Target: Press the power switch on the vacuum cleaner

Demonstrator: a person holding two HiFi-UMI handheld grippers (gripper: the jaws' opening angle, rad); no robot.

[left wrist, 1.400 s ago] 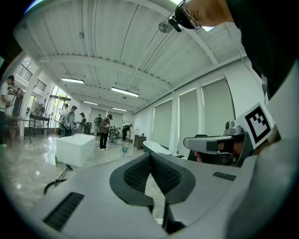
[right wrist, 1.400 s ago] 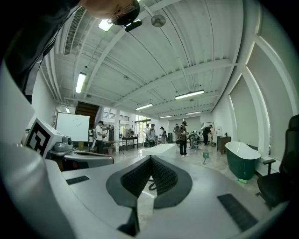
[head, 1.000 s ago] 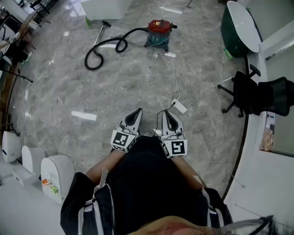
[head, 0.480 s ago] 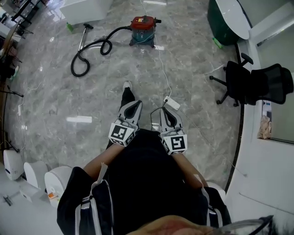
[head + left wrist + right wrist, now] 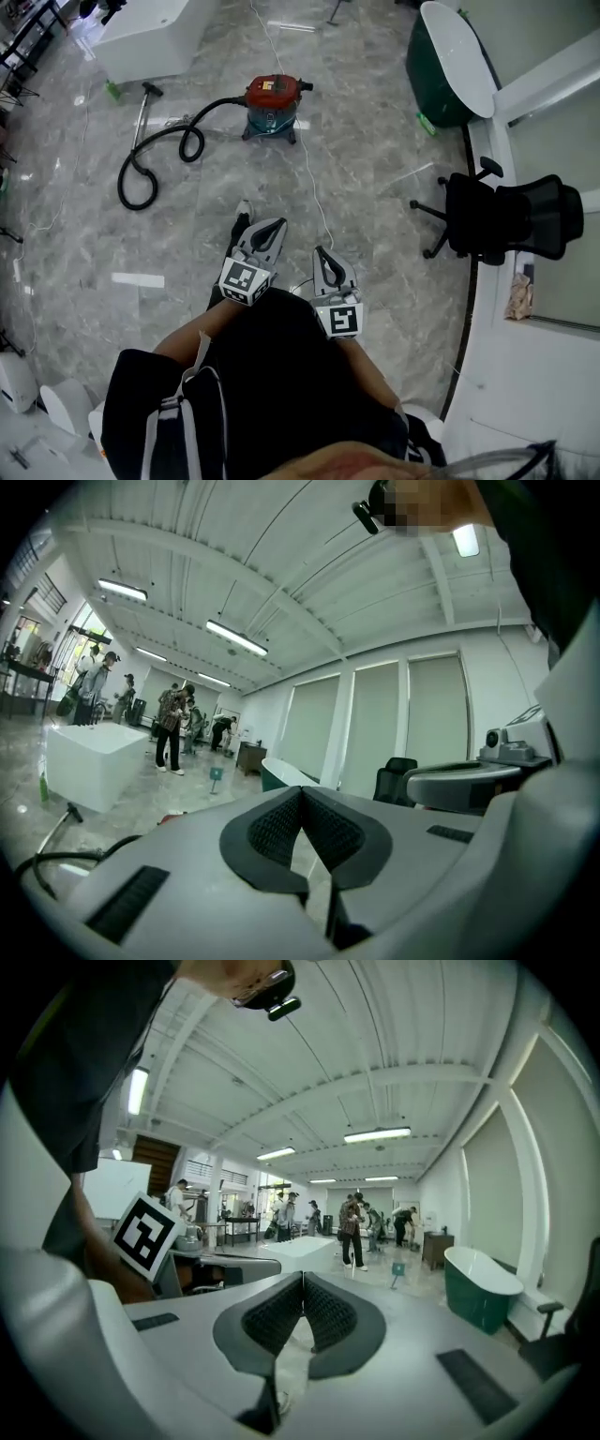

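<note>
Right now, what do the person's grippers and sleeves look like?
Both the left gripper and the right gripper have pale grey shells tapering to jaws lined with dark textured pads. Each carries a cube with black-and-white square markers. The person wears a black short-sleeved top.

Grey marble floor (image 5: 375, 187), glossy. Standing on it, I note: a red-topped vacuum cleaner (image 5: 272, 105), upright; its black hose (image 5: 223, 103) looped away to the left; a white cord (image 5: 314, 192) trailing toward me. Black office chair (image 5: 497, 220) stands at right, with a green tub (image 5: 448, 66) beyond it.
</note>
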